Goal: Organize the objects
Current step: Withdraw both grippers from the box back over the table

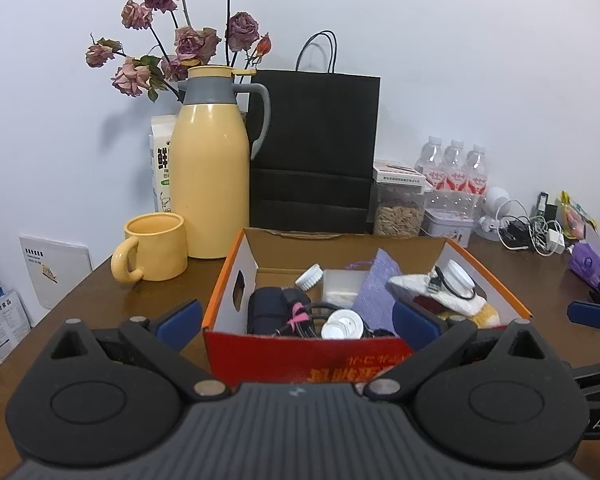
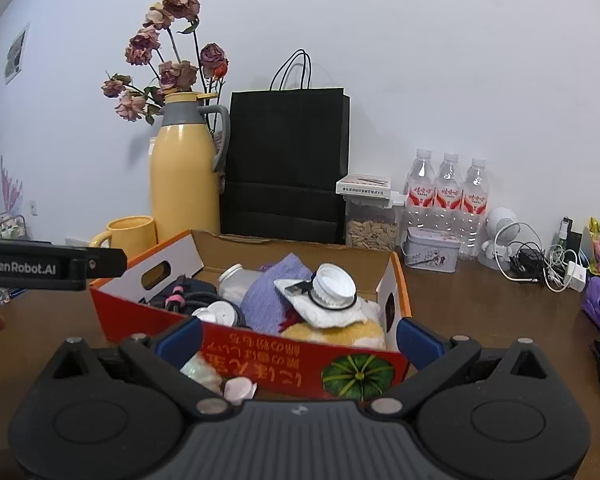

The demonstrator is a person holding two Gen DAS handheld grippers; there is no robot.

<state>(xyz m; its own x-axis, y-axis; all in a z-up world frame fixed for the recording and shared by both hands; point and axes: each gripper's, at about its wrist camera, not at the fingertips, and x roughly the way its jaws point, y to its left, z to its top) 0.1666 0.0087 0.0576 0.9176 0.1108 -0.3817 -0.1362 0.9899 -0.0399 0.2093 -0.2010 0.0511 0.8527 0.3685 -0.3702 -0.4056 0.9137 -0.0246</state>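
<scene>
Both the left gripper [image 1: 296, 316] and right gripper [image 2: 298, 336] hold their jaws wide, empty, before a glossy orange cardboard box [image 2: 300, 356] of soft oddments on the brown wooden tabletop [image 1: 100, 300]; beyond, a smooth yellow flask [image 1: 210, 176], matte black paper bag [image 1: 316, 148], white wall.

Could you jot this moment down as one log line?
left gripper: open, empty | right gripper: open, empty | cardboard box: full of clutter, on table
</scene>
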